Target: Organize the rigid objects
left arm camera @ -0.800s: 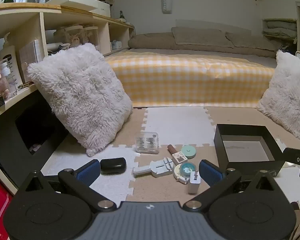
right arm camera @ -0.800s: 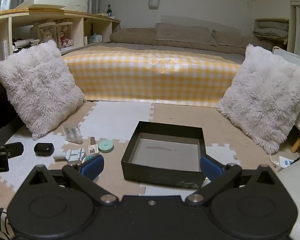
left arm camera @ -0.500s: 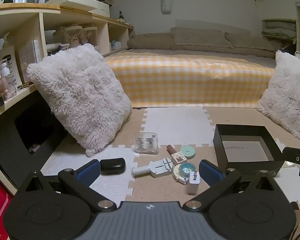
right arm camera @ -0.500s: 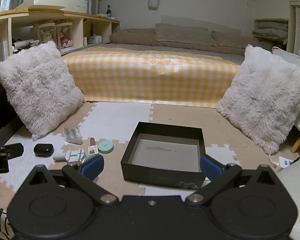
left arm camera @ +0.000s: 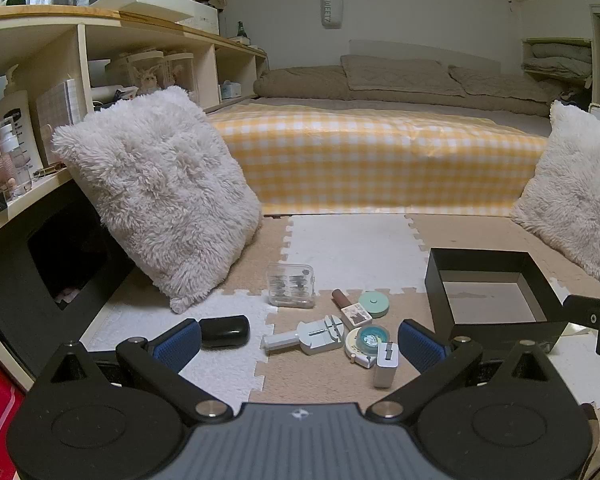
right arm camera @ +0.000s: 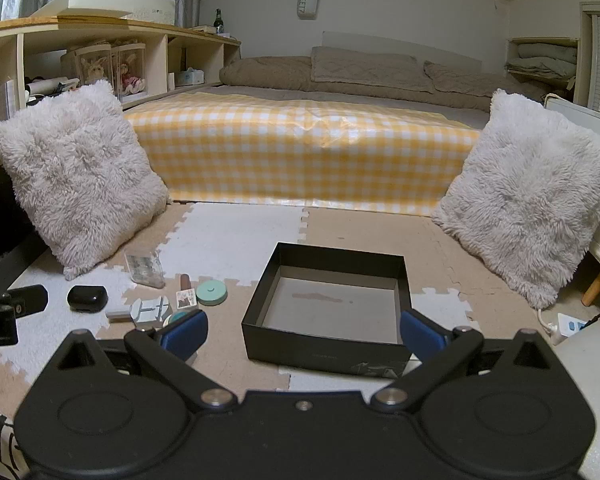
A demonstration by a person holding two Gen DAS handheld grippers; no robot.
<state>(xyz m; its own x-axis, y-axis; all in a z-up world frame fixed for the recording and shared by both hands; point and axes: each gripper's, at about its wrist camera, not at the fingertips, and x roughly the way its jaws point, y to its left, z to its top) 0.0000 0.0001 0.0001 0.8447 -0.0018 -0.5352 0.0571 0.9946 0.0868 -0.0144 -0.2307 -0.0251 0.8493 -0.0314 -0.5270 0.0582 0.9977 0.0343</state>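
Both claws stand wide and empty: my left claw [left arm camera: 298,344] hangs over the cluster of small things on the floor mat, my right claw [right arm camera: 302,330] over the near wall of the empty black box [right arm camera: 328,354]. Ahead of the left one lie the white tool [left arm camera: 310,335], its long axis running left to right across my fingers, the round tape case [left arm camera: 367,340] and the white block [left arm camera: 386,359]. My left hand is nearer them; the box sits to their right. Each claw tilts downward toward the floor.
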